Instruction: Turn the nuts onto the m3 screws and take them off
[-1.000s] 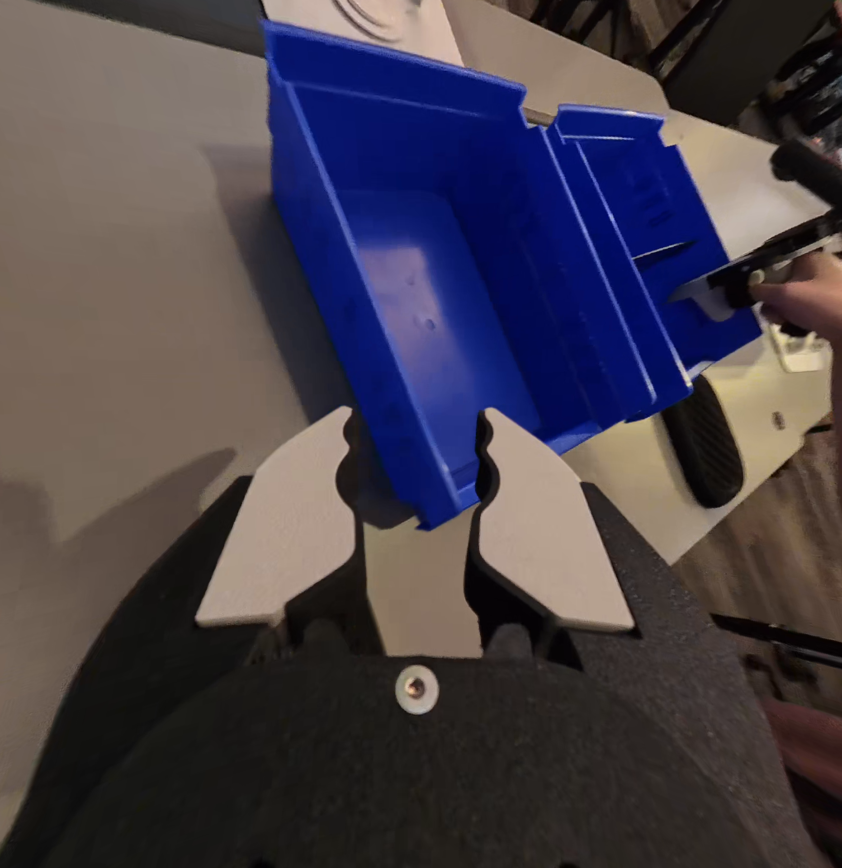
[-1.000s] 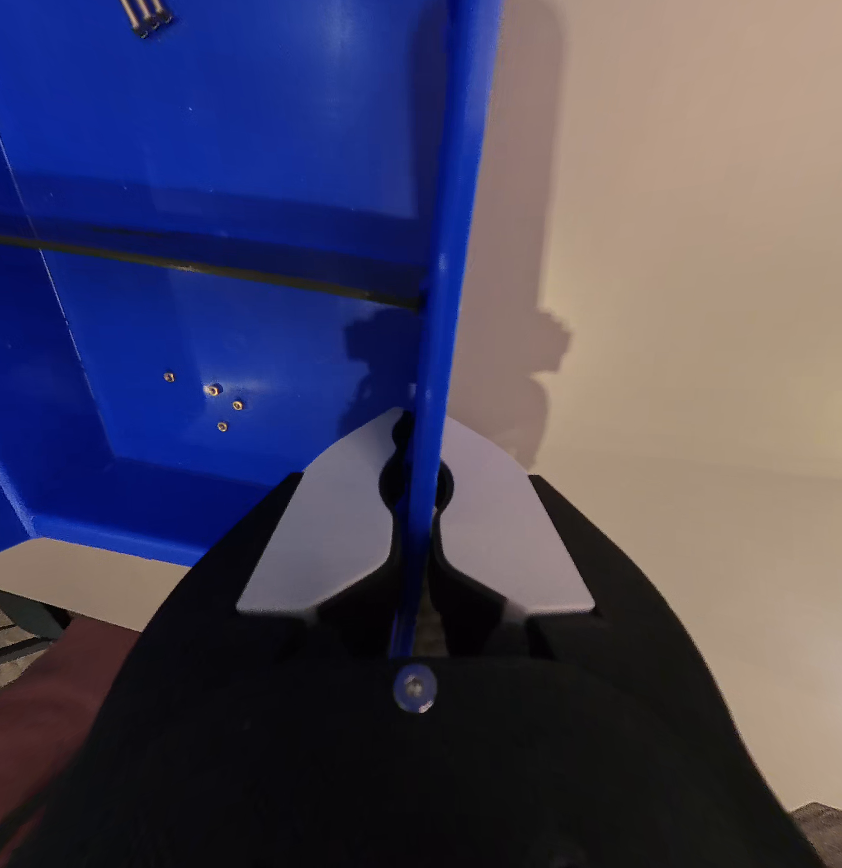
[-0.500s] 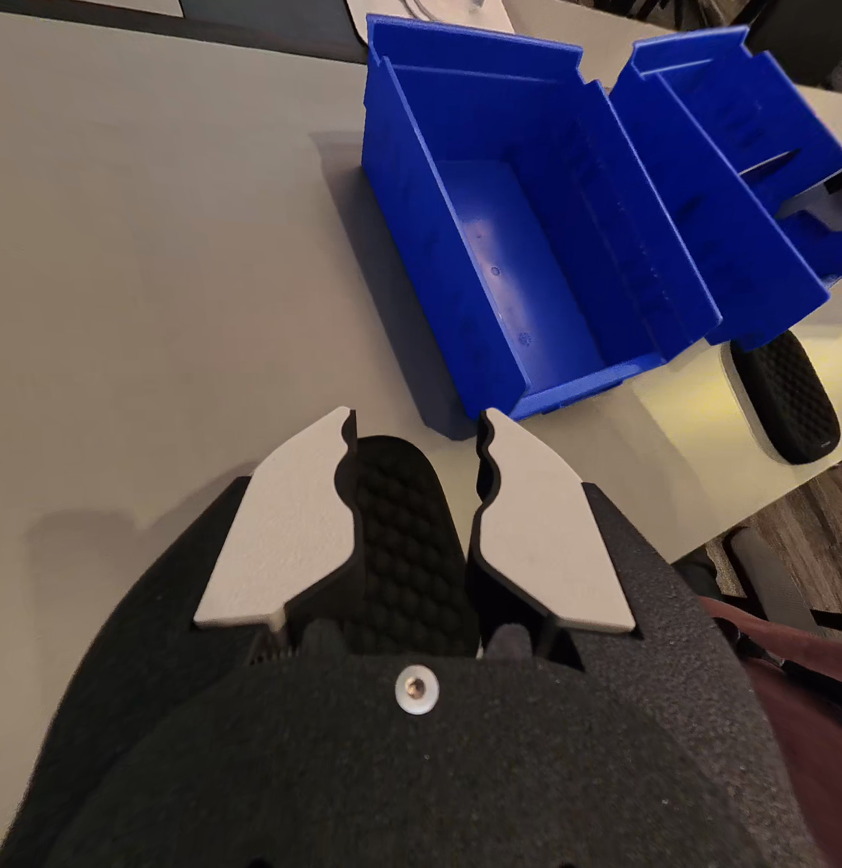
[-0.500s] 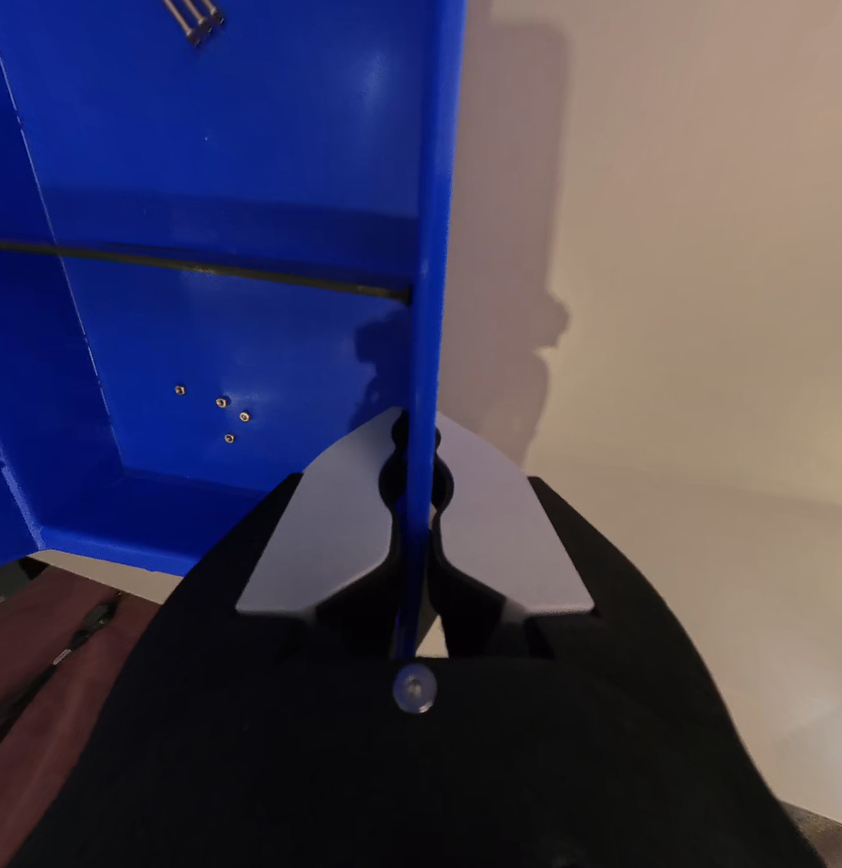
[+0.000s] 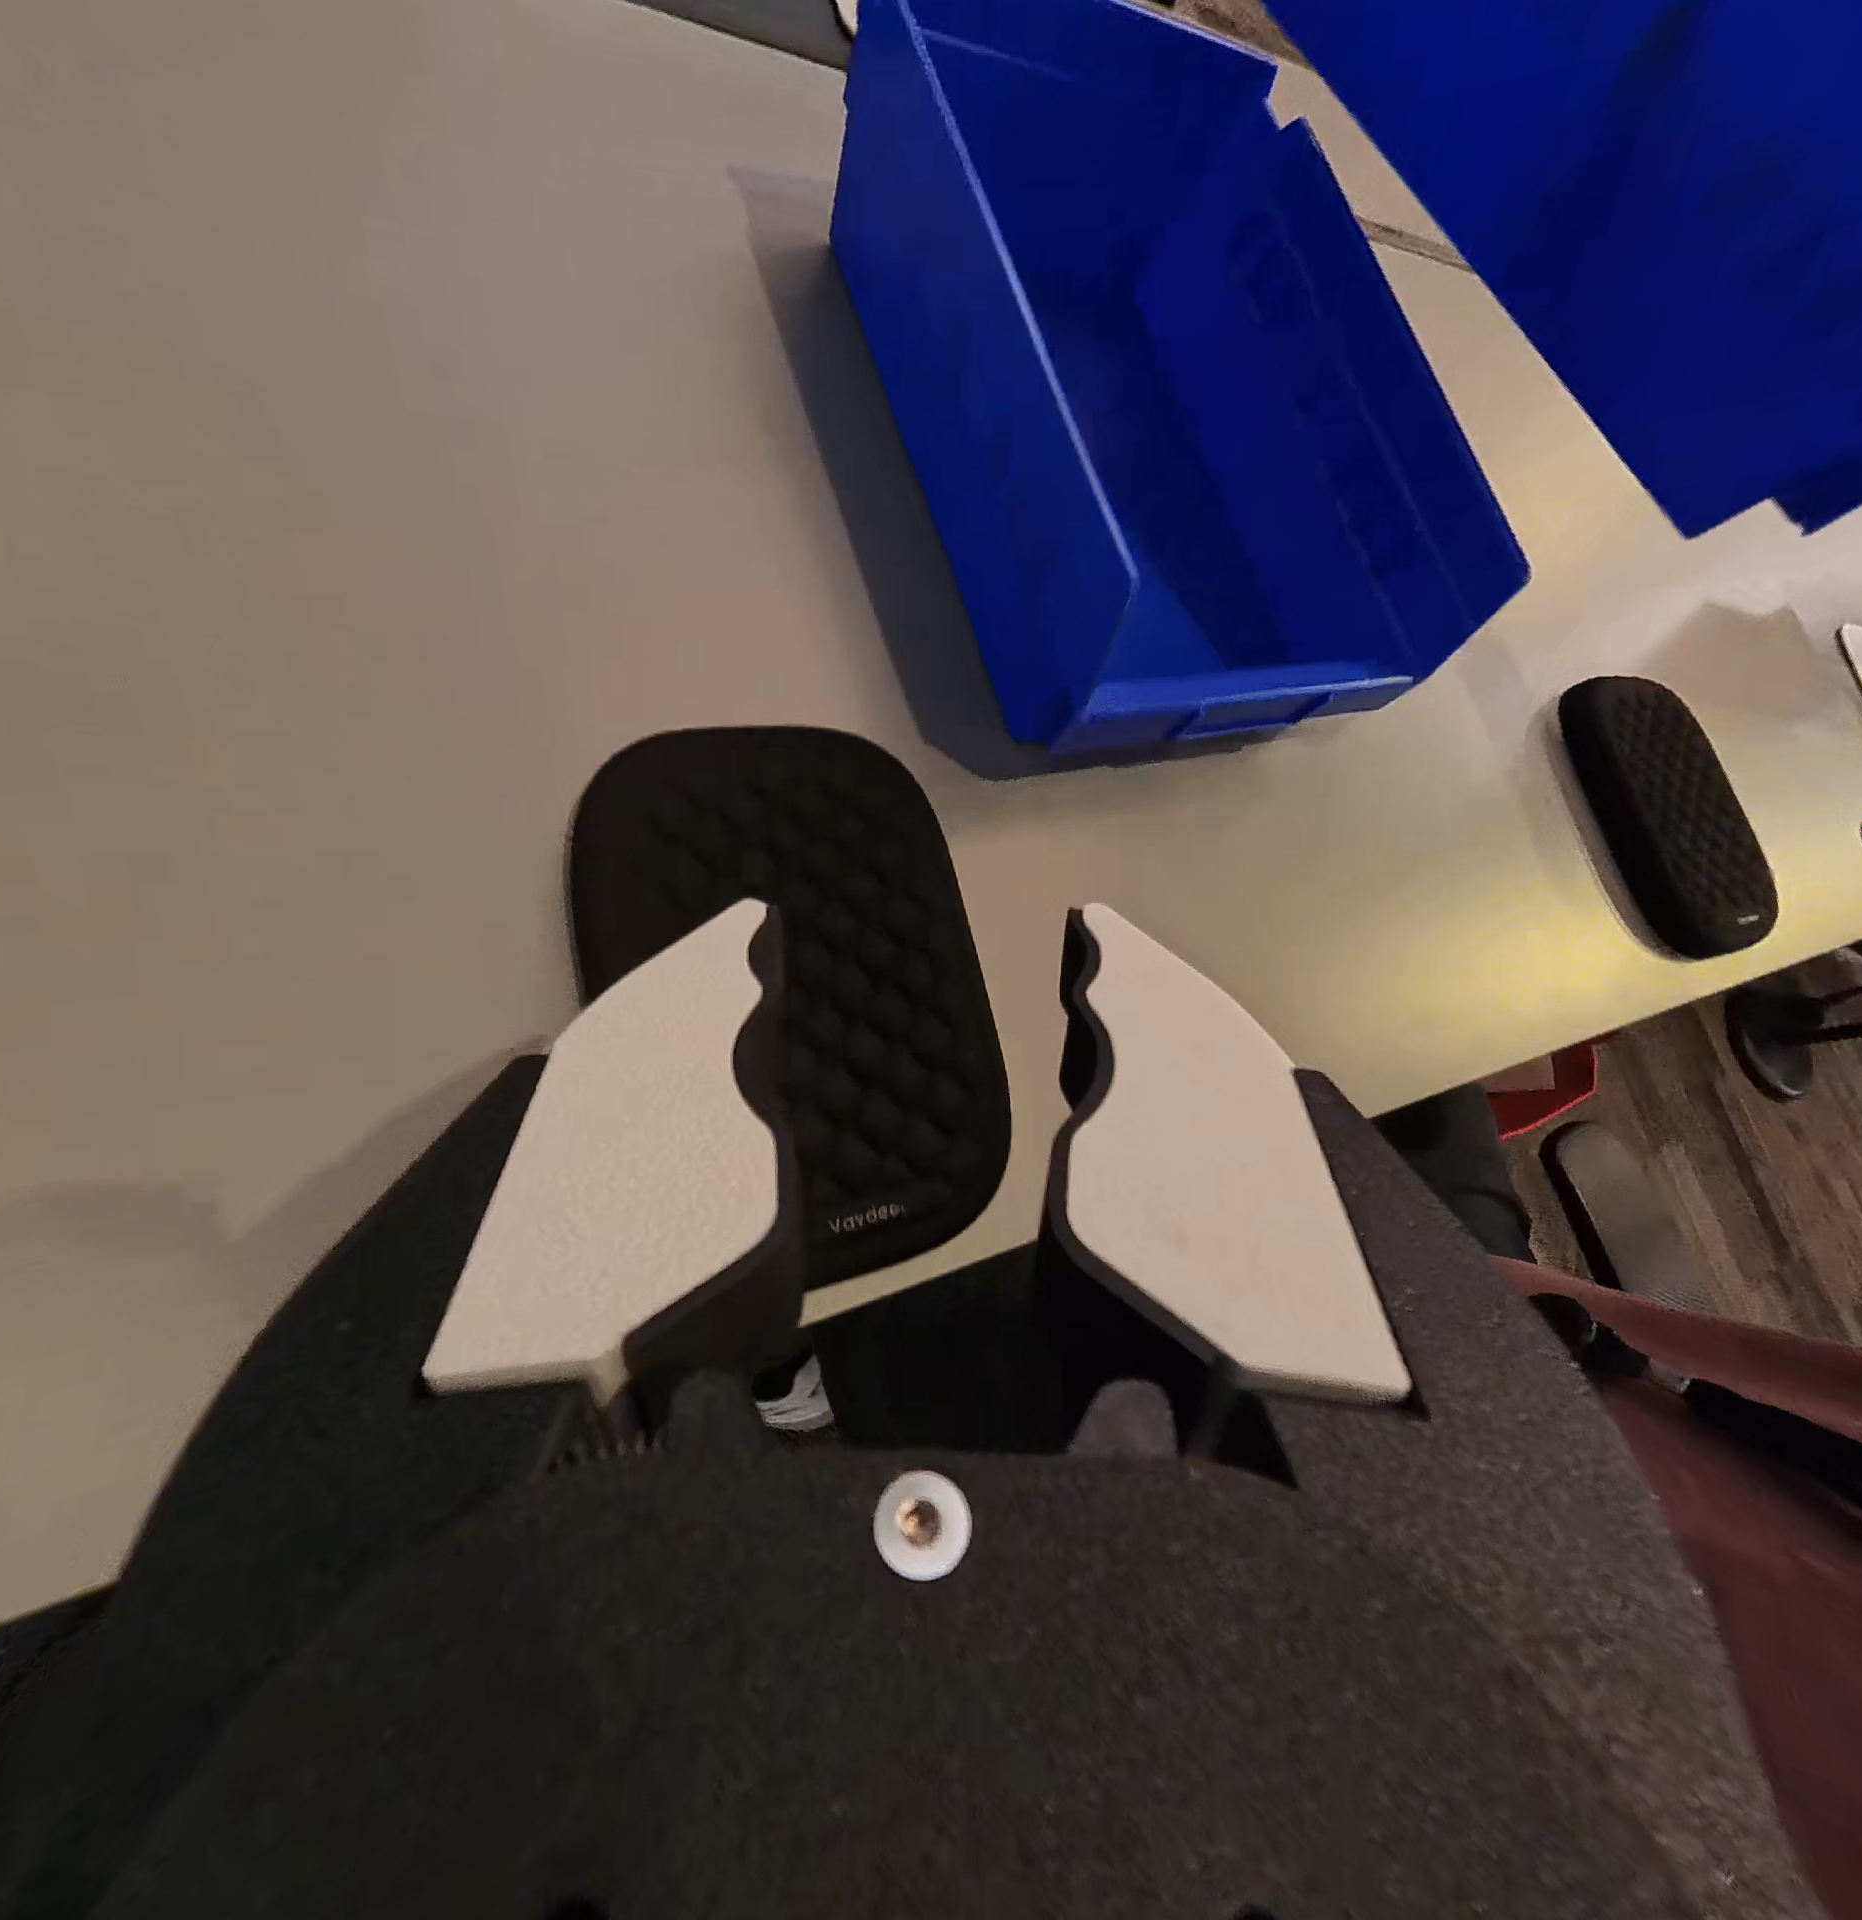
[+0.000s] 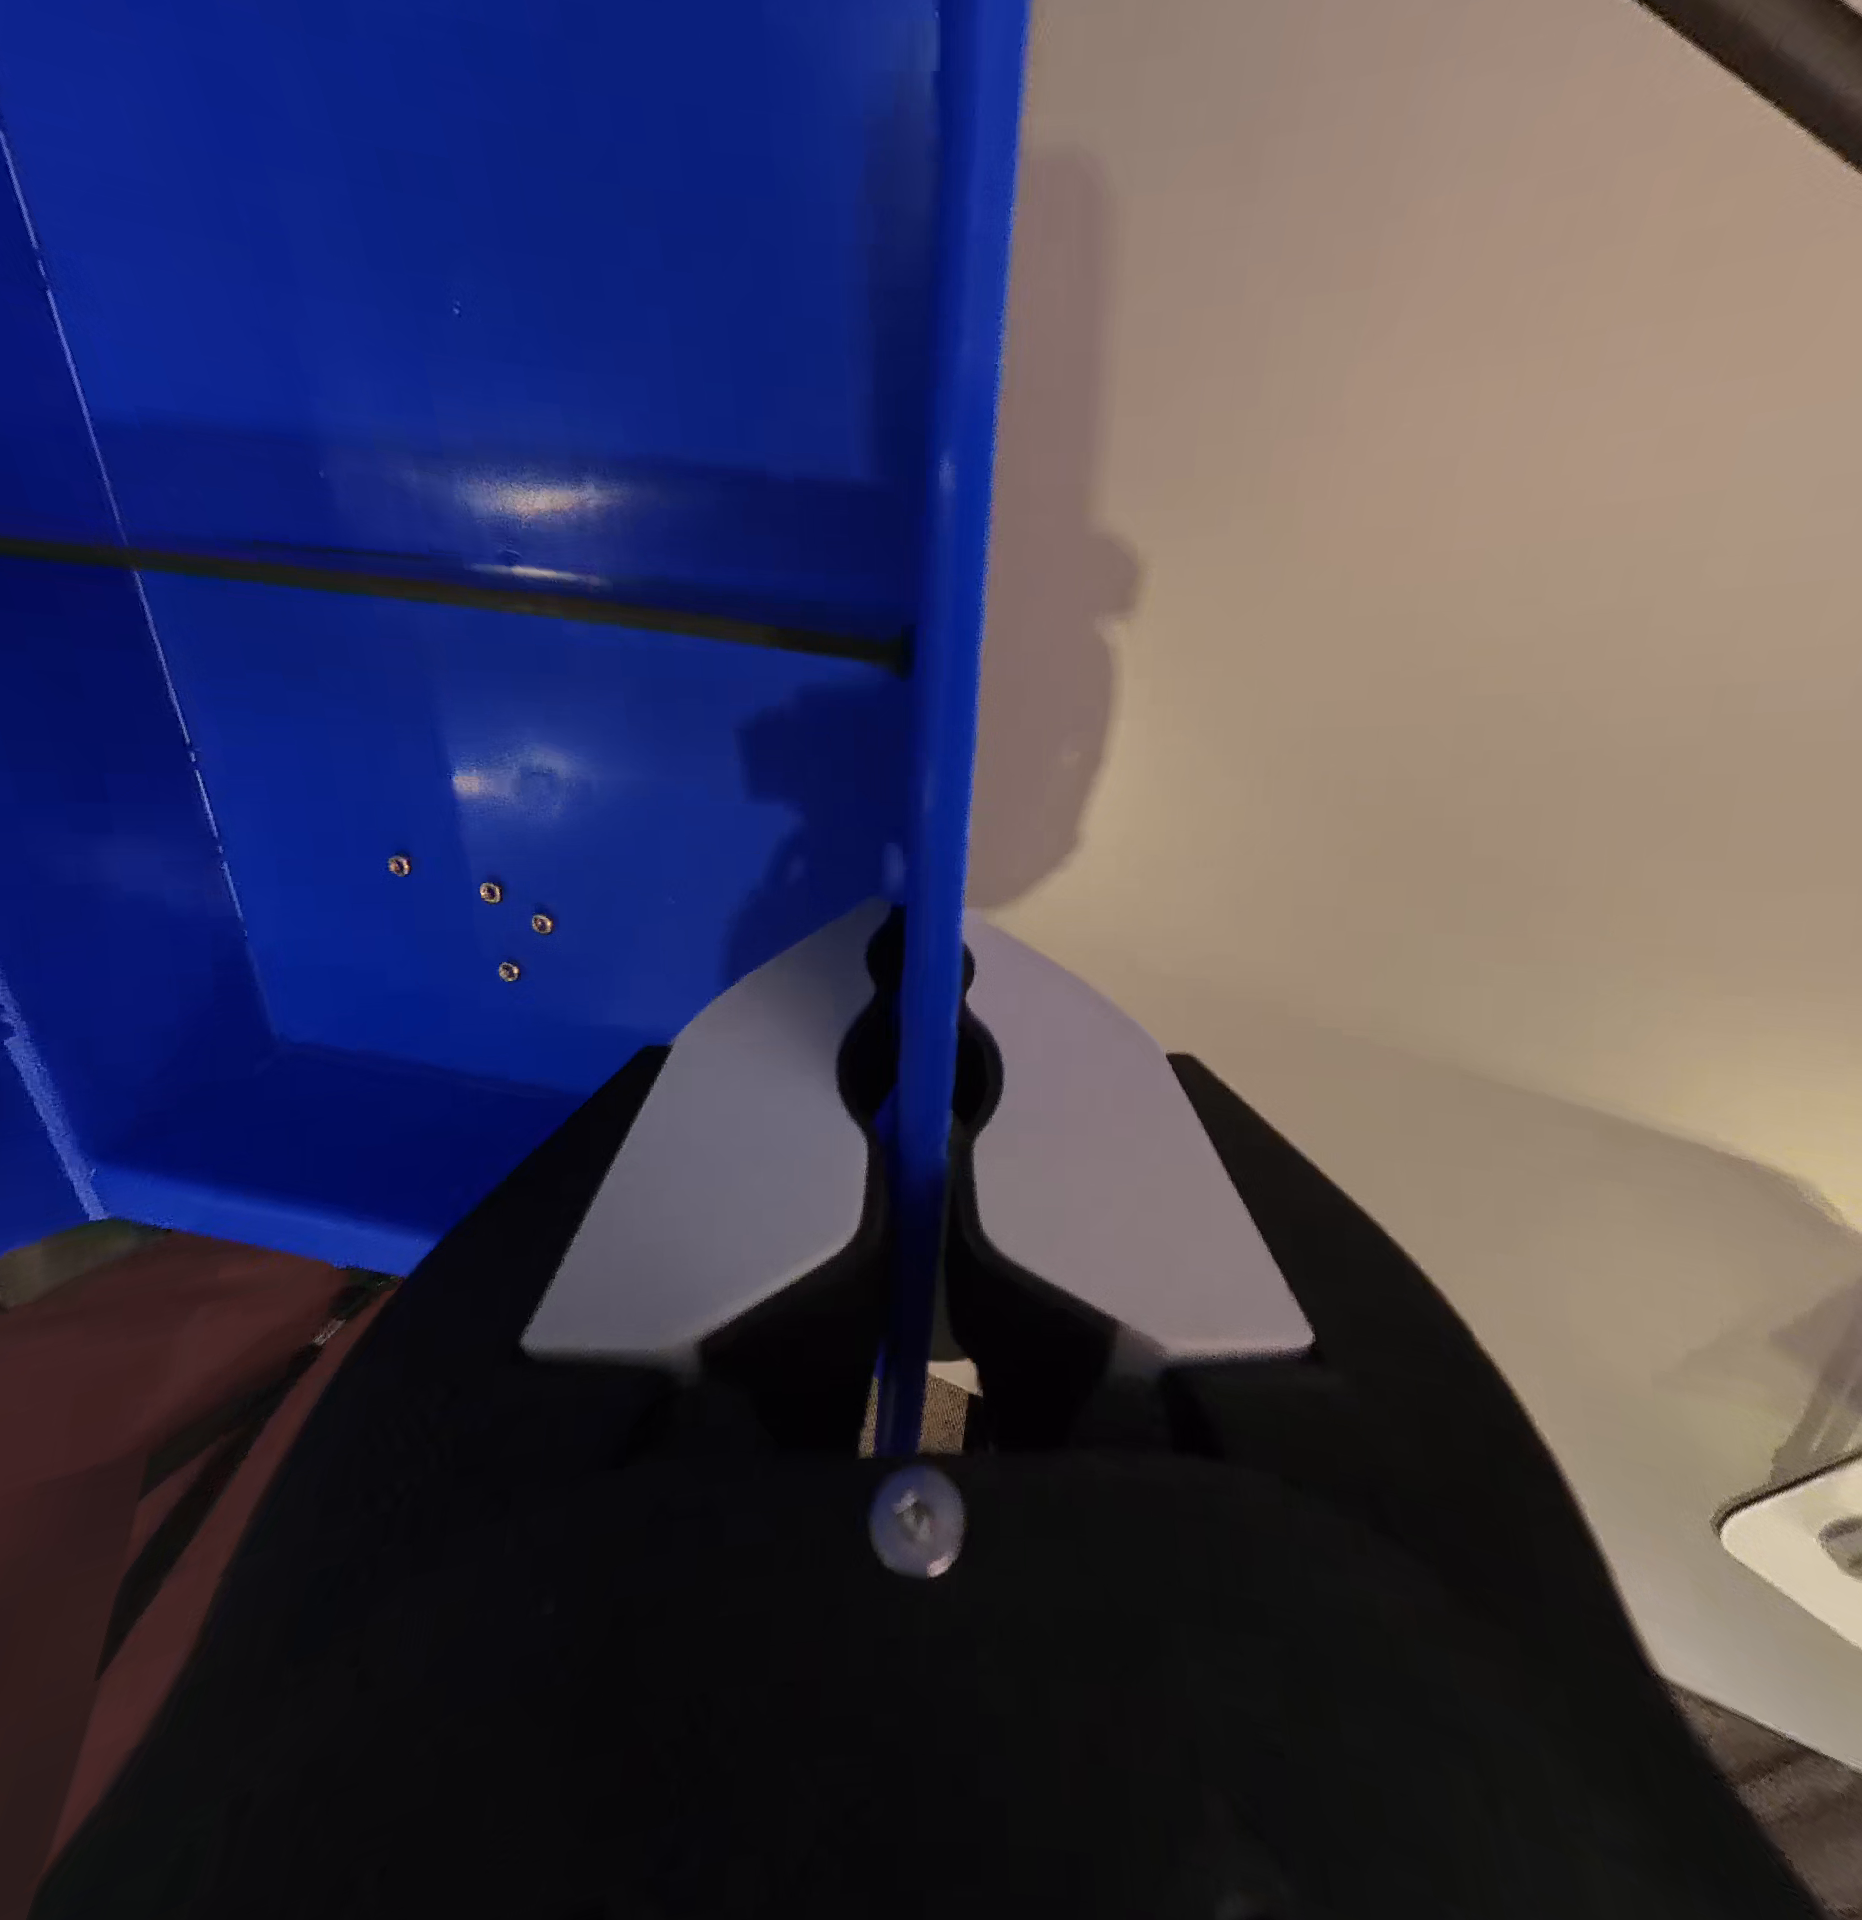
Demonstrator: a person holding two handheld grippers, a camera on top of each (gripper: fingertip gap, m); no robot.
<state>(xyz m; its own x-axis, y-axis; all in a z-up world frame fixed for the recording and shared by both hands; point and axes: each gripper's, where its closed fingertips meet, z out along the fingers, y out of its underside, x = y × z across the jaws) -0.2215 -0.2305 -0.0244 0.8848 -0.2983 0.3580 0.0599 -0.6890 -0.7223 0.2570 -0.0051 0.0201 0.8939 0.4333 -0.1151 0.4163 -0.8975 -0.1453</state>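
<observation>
My right gripper [image 6: 922,935] is shut on the right side wall of a blue bin [image 6: 963,416]. Several small brass nuts [image 6: 491,891] lie on that bin's floor, left of the gripper; a black divider strip [image 6: 439,582] crosses the bin beyond them. No screws show in this view now. In the left wrist view that bin shows blurred at the top right [image 5: 1633,208]. My left gripper [image 5: 916,914] is open and empty above a black textured pad [image 5: 802,935] on the table. An empty blue bin [image 5: 1166,416] stands ahead to the right.
A second black textured pad [image 5: 1665,821] lies near the table's front edge at the right. The beige table [image 5: 335,468] stretches left of the bins. A white object [image 6: 1820,1538] sits at the right edge of the right wrist view. Wood floor and chair parts [image 5: 1737,1143] lie beyond the edge. Left tips to right tips: about 55 cm.
My left gripper has pulled back from the empty bin toward the table's near edge, now over the black pad. The right gripper keeps its hold while the held bin shifts; the screws have left view.
</observation>
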